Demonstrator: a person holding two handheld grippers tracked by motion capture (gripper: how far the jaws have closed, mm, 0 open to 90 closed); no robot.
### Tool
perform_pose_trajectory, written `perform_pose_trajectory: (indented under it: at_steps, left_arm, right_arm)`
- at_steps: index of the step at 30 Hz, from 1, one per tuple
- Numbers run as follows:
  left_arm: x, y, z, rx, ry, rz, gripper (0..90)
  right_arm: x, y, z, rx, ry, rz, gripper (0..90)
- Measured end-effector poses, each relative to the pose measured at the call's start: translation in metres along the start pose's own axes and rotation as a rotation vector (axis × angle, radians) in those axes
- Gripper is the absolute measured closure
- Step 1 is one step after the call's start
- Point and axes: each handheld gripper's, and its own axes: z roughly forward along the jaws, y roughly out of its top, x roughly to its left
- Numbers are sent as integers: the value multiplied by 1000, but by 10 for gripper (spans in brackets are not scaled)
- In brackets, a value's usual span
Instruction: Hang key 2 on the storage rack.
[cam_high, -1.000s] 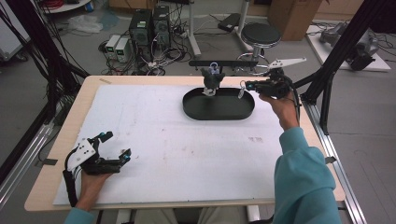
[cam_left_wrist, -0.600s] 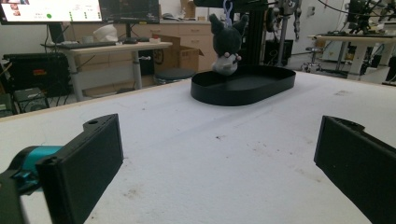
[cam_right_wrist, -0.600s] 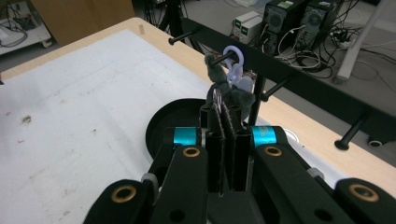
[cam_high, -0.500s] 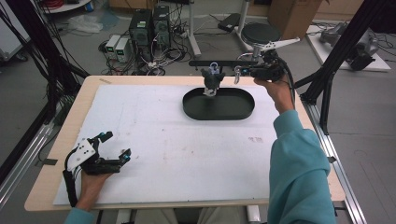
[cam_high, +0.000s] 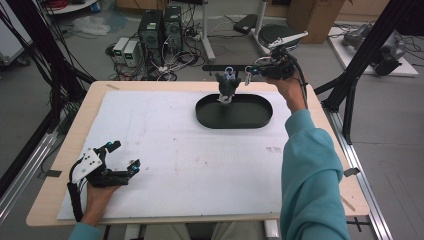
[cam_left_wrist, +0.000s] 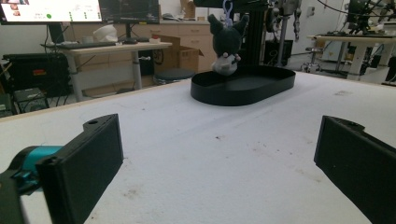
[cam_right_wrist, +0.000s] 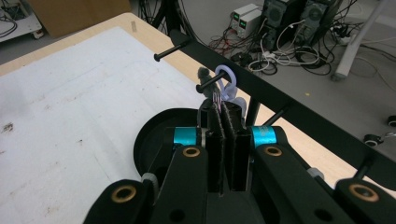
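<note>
right claw (cam_high: 248, 75) of mine is at the far edge of the table, its jaws pressed nearly together; in the right gripper view (cam_right_wrist: 227, 119) they pinch thin strands just below the lilac ring (cam_right_wrist: 227, 78) of a plush keychain (cam_high: 227, 86). that ring is hooked over a peg (cam_right_wrist: 209, 83) sticking out from the black rail (cam_high: 226, 67) along the far side. a second ago this claw was lower and to the right, beside the black oval tray (cam_high: 235, 120); now it has risen and moved further away, up to the rail. the dark plush hangs under the peg, its body over the far left rim of the tray. i judge the hanging step is done or nearly so, with letting go next. left claw (cam_high: 124, 158) of mine has not moved; it rests at the near left on the white mat (cam_high: 165, 165), jaws wide apart and holding nothing, with the plush (cam_left_wrist: 226, 44) far ahead of it.
</note>
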Motion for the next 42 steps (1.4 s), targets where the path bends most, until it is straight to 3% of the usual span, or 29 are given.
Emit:
perform_pose_trajectory:
  at_steps: [11, 42]
  left_arm:
    - [0, 0, 0, 0, 0, 0, 17]
    - [0, 0, 0, 3, -3, 1, 17]
  right_arm:
    - [-2, -3, 14, 59, -23, -1, 888]
    - [-24, -12, 25, 86, -59, 19, 888]
